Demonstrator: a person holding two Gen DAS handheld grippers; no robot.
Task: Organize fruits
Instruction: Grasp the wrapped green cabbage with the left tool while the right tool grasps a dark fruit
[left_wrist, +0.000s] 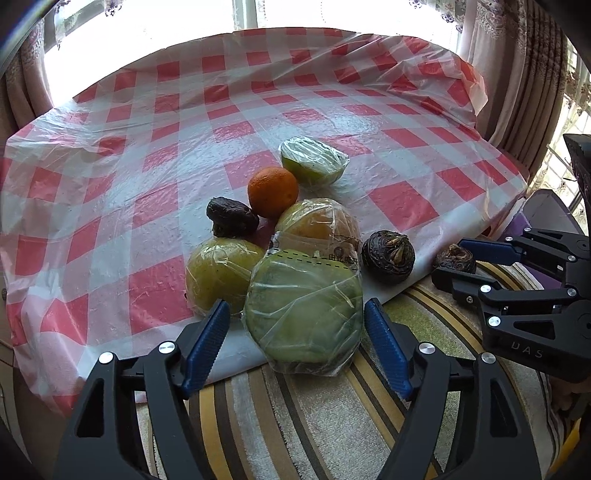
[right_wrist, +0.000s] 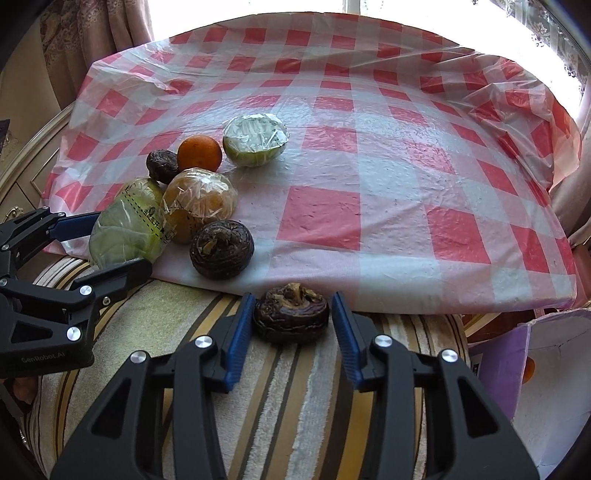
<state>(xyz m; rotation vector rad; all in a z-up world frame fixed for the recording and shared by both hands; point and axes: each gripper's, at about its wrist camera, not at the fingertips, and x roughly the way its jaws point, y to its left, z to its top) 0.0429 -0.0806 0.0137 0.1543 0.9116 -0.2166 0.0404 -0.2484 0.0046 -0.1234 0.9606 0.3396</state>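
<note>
Fruit sits bunched at the near edge of the counter (left_wrist: 110, 155), on a red-and-white checked plastic cloth (right_wrist: 369, 147).

The left claw (left_wrist: 295, 325) is spread wide around a plastic-wrapped green fruit (left_wrist: 303, 310) that overhangs the edge above a striped cushion (left_wrist: 314, 413); neither pad looks pressed in, so I read it as open, not yet gripping.

The right claw (right_wrist: 291, 328) straddles a dark wrinkled fruit (right_wrist: 291, 317) resting on the cushion just below the cloth edge. One pad seems to touch it and the other shows a gap, so this claw too looks open.

Behind them lie:
- a wrapped yellow-green fruit (left_wrist: 221, 277)
- a wrapped orange-brown fruit (left_wrist: 321, 221)
- a bare orange (left_wrist: 272, 192)
- a wrapped half fruit (left_wrist: 314, 162)
- two more dark wrinkled fruits (left_wrist: 388, 256), (left_wrist: 232, 218)

Risks, as I judge them:
- Slick film could let the green fruit squirt out as the pads close, and it is already half off the edge.
- Its loose wrap touches the neighbours, so a lift may drag or roll them.
- The dark fruit looks soft, and a hard squeeze might crush it.
- The two claws are close together and could collide.
</note>
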